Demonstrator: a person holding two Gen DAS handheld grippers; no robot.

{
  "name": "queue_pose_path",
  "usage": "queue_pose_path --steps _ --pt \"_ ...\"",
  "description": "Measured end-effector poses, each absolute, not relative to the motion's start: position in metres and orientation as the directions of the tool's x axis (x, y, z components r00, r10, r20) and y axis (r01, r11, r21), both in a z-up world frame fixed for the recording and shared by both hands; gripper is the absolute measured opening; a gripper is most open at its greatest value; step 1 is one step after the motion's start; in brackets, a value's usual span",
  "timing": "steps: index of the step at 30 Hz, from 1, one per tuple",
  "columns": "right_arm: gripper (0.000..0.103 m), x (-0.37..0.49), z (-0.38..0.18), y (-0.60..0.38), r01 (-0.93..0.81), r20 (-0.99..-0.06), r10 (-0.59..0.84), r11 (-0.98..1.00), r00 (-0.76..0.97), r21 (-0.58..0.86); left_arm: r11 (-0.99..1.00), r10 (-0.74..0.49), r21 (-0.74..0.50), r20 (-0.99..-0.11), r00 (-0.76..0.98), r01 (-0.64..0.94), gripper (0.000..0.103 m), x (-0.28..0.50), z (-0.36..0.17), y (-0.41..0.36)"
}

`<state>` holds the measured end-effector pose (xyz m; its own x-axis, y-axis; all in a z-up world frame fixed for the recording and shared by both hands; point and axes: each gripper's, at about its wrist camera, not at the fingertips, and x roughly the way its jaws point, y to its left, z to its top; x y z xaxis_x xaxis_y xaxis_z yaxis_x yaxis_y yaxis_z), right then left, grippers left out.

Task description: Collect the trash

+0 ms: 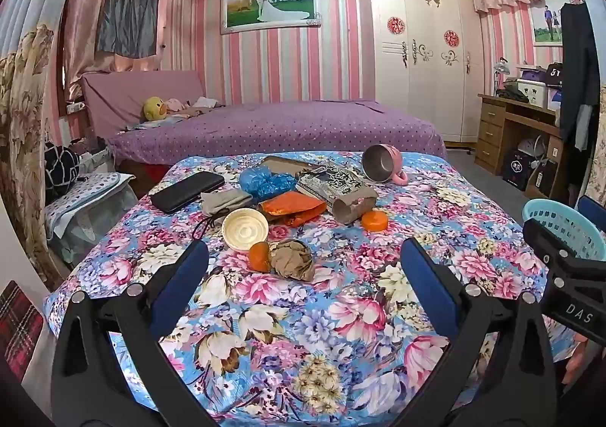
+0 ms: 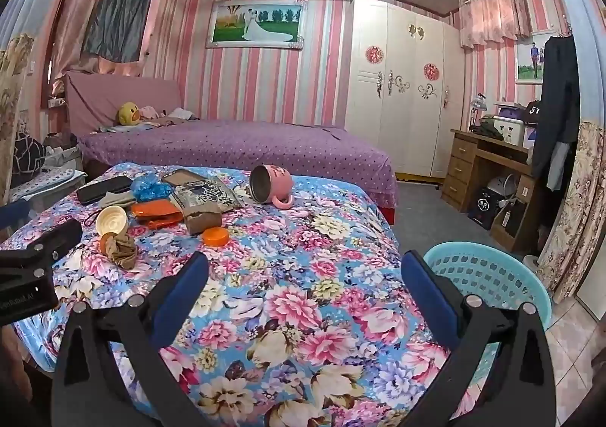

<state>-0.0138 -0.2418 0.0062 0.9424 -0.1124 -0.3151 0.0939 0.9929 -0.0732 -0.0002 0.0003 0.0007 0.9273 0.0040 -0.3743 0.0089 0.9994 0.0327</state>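
Note:
A table under a floral cloth [image 1: 303, 313] carries a cluster of clutter. Nearest my left gripper [image 1: 303, 256] lie a crumpled brown wad [image 1: 293, 259] and an orange piece [image 1: 258, 256] beside a cream round lid [image 1: 245, 229]. Behind them sit an orange packet [image 1: 293, 208], a cardboard tube [image 1: 354, 208], an orange cap [image 1: 374, 220] and crumpled blue plastic [image 1: 266, 179]. Both grippers hover open and empty over the near part of the cloth. My right gripper [image 2: 303, 268] is right of the pile, next to a turquoise basket [image 2: 488, 275].
A tipped pink mug [image 2: 270, 184], a black case [image 1: 187, 191], a grey pouch [image 1: 225, 200] and a patterned book [image 1: 331, 181] also lie on the cloth. A purple bed [image 1: 272, 128] stands behind, with a wardrobe [image 1: 420, 56] and a wooden desk [image 1: 519, 131] to the right.

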Motion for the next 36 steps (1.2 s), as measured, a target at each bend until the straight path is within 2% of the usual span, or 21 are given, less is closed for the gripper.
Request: queue_pose_path --steps 36 --pt "0.099 -0.0145 0.0051 -0.2417 0.104 -0.308 -0.125 0.991 0.943 -0.084 0.999 0.003 0.033 -0.376 0.927 0.010 0.098 0.0008 0.0001 -0.0016"
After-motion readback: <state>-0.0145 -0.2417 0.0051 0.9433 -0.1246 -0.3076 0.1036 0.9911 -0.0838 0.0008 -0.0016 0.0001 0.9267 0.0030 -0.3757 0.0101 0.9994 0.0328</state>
